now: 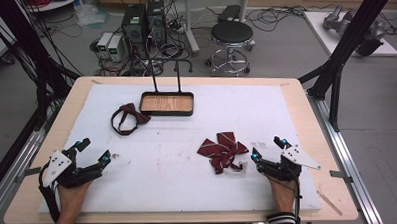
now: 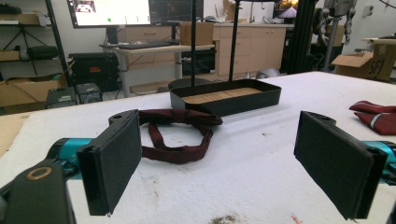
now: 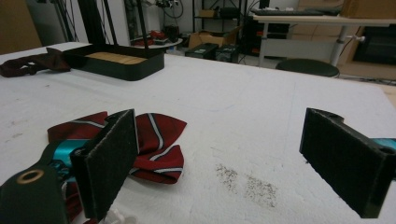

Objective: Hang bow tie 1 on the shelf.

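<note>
Resting at the near edge of the table (image 1: 296,96), both grippers are standing spread wide and holding nothing. Going left to right: the left gripper (image 1: 92,150) is pointing toward the dark bow tie (image 1: 129,119), which is lying well ahead of it, just left of the tray (image 1: 166,103). The striped bow tie (image 1: 223,151) is lying just left of the right gripper (image 1: 266,146), close by its left jaw but apparently not touching. Judging from this, the pickup is still ahead; doing it well likely means sliding the right gripper sideways so the jaws are straddling the knot, then pinching the bunched middle rather than a loose wing.
</note>
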